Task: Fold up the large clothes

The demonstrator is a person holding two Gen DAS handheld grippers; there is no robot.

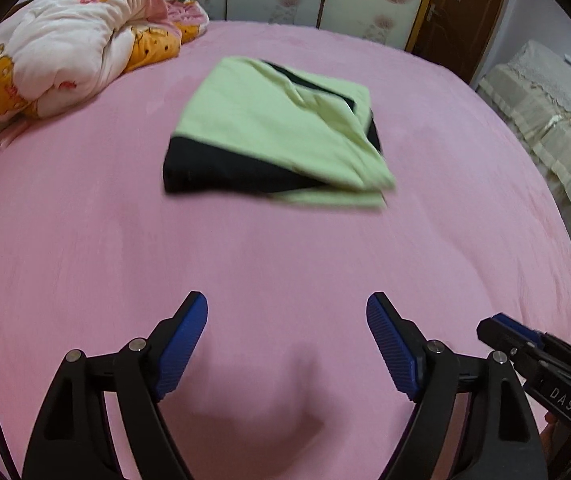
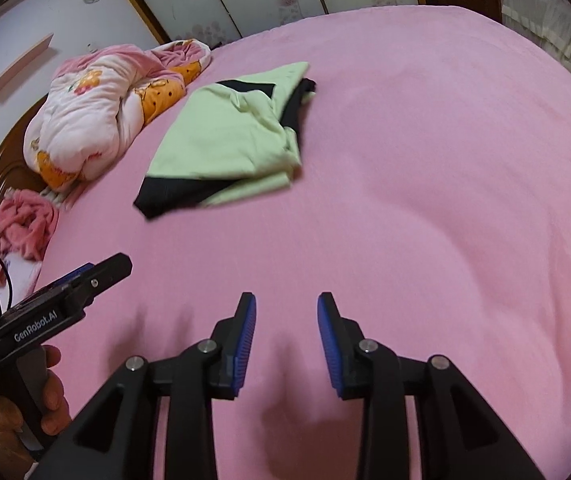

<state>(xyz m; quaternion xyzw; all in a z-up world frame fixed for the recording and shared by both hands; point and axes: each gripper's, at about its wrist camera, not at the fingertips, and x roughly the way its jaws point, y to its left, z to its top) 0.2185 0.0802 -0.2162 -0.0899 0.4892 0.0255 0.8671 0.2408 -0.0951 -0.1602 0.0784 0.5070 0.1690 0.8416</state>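
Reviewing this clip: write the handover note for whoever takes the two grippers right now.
Left gripper: open, nothing between the jaws, above bare pink bed.
Right gripper: open, narrower gap, also empty.
Green and black garment: lies folded into a compact stack mid-bed, clear of both grippers; bundled quilt sits beyond it by the headboard.
Done: the fold looks finished and released.
Left: perhaps tidy the uneven right-hand edges; no other unfolded garment is clearly visible.

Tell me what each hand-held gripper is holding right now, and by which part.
Nothing is held. The left hand-held gripper and right hand-held gripper both stand open over the pink bed sheet, apart from the folded green-and-black garment.
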